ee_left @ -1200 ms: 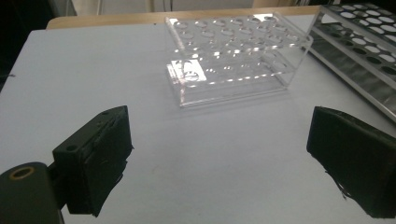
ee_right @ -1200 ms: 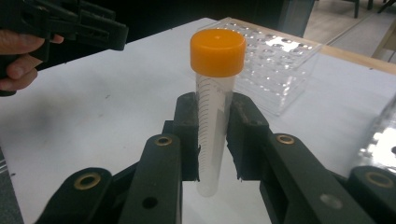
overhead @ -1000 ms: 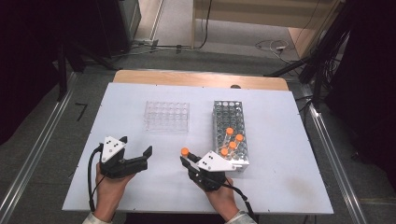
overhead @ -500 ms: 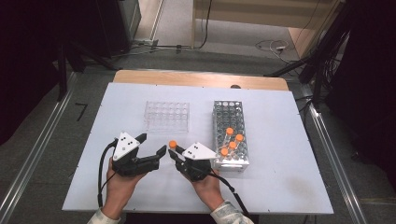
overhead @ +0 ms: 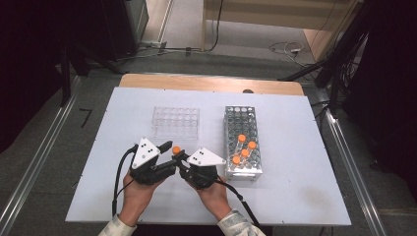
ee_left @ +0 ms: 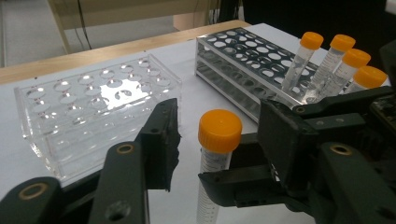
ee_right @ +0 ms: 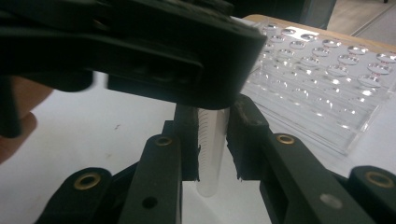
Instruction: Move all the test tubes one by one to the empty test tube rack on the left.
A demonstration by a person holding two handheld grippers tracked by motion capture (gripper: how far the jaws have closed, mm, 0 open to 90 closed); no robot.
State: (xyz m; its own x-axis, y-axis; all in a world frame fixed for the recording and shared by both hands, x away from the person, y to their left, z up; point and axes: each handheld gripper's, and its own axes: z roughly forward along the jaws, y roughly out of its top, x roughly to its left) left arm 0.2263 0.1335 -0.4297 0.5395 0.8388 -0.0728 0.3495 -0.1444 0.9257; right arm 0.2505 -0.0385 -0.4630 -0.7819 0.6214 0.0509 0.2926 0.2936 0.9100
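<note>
Right gripper (overhead: 181,158) is clamped on a tube (ee_left: 215,154) with an orange cap, jaws pinching the clear body below the cap; the tube stands roughly upright, long axis vertical, held above the near-middle of the counter (overhead: 295,196).

Left gripper (overhead: 167,150) sits just left of it. Its jaws have just been closing in and now flank the tube's cap at a narrow gap, cap between them, pads not visibly touching yet in the left gripper view. My read: a handover, or a grab on the cap to twist it.

Key relation: the cap lies dead centre between the left jaws, level with their tips. The next move looks like a plain squeeze with no reach needed. The two grippers' jaws cross at close range, so finger-on-finger contact is the main risk.

Around:
- clear rack (overhead: 176,121), just beyond the grippers, empty wells
- metal rack (overhead: 241,118) to the right, four more orange-capped tubes (overhead: 244,147) at its near end

Neither rack blocks the squeeze.
</note>
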